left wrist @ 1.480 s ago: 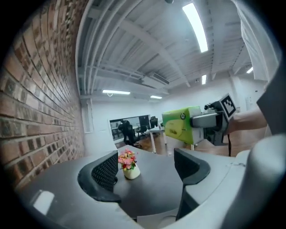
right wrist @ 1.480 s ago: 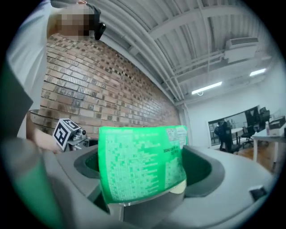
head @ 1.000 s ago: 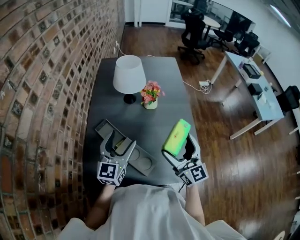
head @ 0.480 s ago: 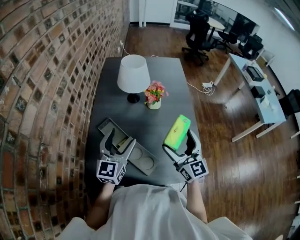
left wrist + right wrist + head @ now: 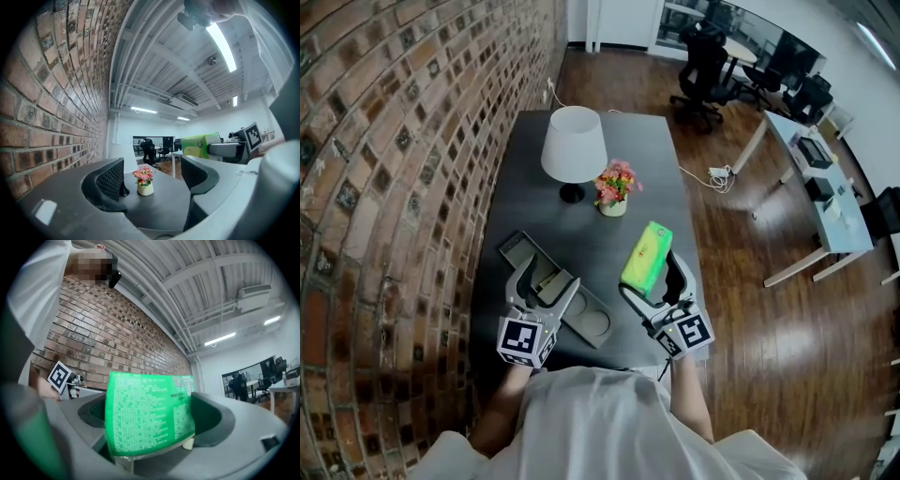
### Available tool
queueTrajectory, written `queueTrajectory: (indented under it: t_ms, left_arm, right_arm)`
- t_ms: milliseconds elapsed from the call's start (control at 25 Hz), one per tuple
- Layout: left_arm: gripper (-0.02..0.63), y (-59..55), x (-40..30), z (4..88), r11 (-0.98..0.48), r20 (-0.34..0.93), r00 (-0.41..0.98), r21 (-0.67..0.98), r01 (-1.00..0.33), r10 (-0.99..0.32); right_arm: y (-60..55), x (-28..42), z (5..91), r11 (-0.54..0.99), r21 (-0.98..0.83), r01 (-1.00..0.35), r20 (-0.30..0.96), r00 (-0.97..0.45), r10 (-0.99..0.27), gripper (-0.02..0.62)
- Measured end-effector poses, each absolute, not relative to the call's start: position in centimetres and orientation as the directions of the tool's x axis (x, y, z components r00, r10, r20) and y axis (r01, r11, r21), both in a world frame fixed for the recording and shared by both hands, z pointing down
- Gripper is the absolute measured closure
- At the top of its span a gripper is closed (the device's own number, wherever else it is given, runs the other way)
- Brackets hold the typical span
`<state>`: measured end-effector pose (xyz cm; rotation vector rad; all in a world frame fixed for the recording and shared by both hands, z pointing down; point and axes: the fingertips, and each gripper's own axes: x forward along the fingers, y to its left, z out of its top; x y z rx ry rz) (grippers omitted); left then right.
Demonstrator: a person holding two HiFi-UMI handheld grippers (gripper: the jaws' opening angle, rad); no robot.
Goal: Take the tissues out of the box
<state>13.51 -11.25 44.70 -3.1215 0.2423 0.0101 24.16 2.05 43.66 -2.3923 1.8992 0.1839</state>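
My right gripper (image 5: 650, 277) is shut on a bright green tissue box (image 5: 645, 260) and holds it up off the dark table (image 5: 609, 234), long end pointing away from me. In the right gripper view the box (image 5: 147, 413) fills the gap between the jaws, printed face toward the camera. My left gripper (image 5: 546, 279) stands open and empty over a grey tray (image 5: 511, 246) at the table's near left. From the left gripper view the box (image 5: 200, 145) shows at the right, and nothing lies between the left gripper's (image 5: 152, 180) jaws. No loose tissue shows.
A white lamp (image 5: 574, 145) and a small vase of flowers (image 5: 616, 187) stand at the table's far end. A brick wall (image 5: 394, 187) runs along the left. To the right are wooden floor, a white desk (image 5: 811, 178) and office chairs (image 5: 708, 56).
The right gripper with the green box has edged a little left, toward the left gripper. The left gripper has hardly moved over the tray.
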Motion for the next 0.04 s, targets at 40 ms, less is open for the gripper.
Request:
queueTrajectory:
  t_ms: [40]
  left_arm:
    - [0.239,-11.30,13.40,44.56,-0.988,-0.009,0.988,-0.014,-0.155,-0.155]
  right_arm:
    - [1.92,24.04,43.54,-0.224,0.007,-0.975,-0.152,0.220,-0.964,0.071]
